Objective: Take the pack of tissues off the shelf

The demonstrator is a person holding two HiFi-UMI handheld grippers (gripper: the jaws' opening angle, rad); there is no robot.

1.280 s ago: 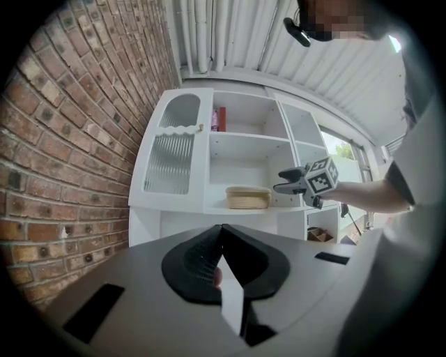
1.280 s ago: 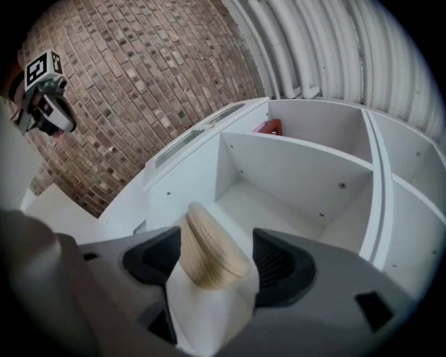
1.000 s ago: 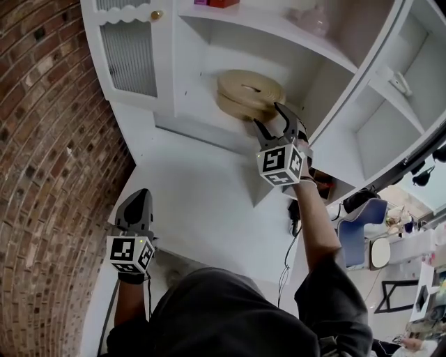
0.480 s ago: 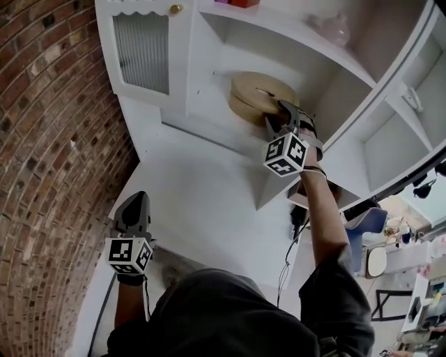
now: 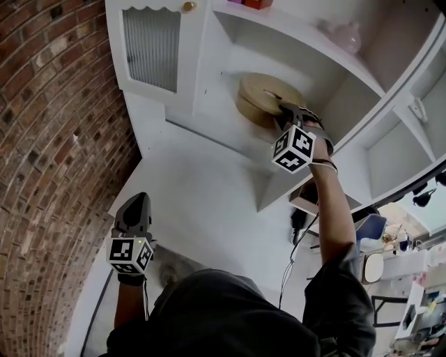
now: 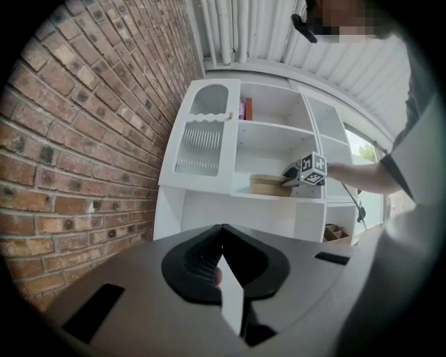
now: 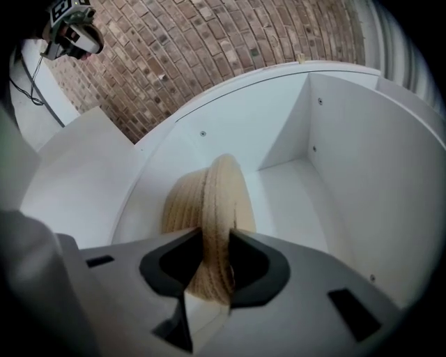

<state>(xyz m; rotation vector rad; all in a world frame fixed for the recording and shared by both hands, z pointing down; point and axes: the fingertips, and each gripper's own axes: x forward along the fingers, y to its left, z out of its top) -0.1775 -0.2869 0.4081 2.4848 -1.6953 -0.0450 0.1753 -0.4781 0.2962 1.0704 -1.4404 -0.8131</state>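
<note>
The pack of tissues [image 5: 261, 97] is a round, flat, tan woven case with a slot on top, lying in a white shelf compartment [image 5: 230, 129]. My right gripper [image 5: 286, 113] reaches into that compartment. In the right gripper view its jaws are closing with the pack's rim [image 7: 217, 202] between them, and both pads touch it at the right gripper [image 7: 216, 240]. My left gripper [image 5: 137, 206] hangs low near the brick wall with its fingers together and nothing in them. In the left gripper view the pack [image 6: 267, 184] and the right gripper [image 6: 291, 174] show far off.
A brick wall [image 5: 49, 139] runs along the left. The shelf unit has a ribbed-glass door [image 5: 150, 45] at its left, a pink vase [image 5: 346, 35] and red items [image 5: 254, 3] on higher shelves. Below it lies a white counter [image 5: 202, 202].
The right gripper has gone deeper into the compartment and its jaws have narrowed round the pack's rim. The left gripper has stayed low.
</note>
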